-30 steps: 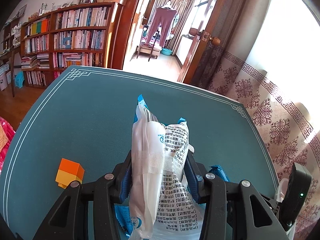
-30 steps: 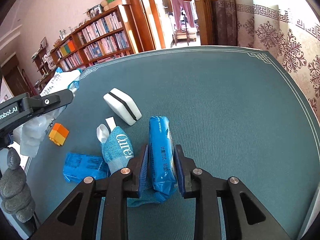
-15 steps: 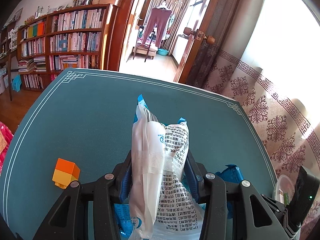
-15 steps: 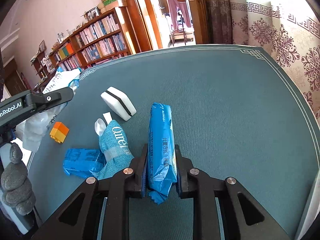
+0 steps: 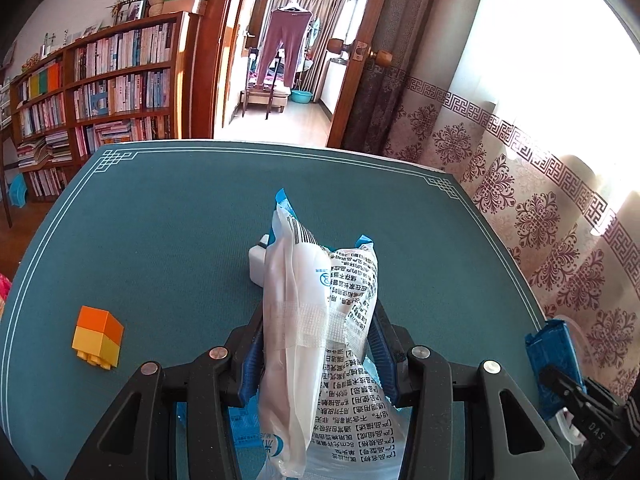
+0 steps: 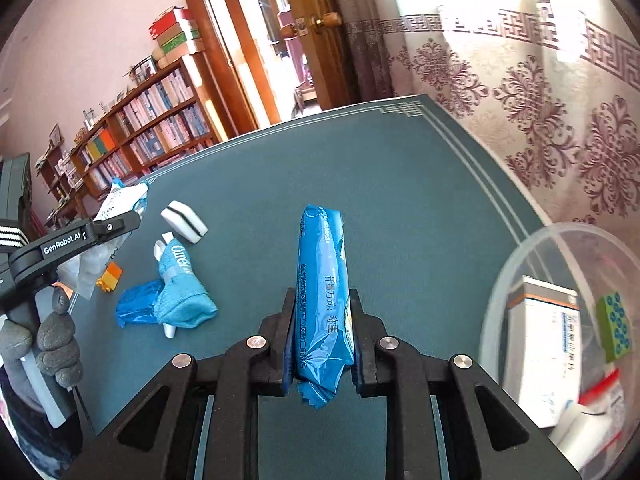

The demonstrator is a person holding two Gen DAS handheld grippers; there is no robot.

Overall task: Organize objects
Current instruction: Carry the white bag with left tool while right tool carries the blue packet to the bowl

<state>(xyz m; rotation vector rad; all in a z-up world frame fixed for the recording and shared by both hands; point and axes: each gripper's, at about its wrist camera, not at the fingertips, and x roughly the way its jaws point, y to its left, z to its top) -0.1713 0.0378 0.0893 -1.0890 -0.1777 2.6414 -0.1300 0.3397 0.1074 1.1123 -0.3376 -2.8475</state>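
Packets fill both tongs. The right gripper (image 6: 322,344) clamps a blue packet (image 6: 322,280) upright above the green table (image 6: 400,200), beside a clear plastic tub (image 6: 504,292) holding boxes. The left gripper (image 5: 316,344) squeezes a white printed bag (image 5: 320,312). On the table lie an orange block (image 5: 98,336), a white case (image 6: 184,222) and a blue cloth bundle (image 6: 180,300).

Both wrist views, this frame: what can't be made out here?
- Left wrist: the white box is mostly hidden behind the white packet in the left gripper.
- Left wrist: the blue packet is partly covered by the right gripper.
- Right wrist: the clear tub is cut off by the frame edge; its contents blur through the wall.
- Print on the blue packet in the right gripper is too small.
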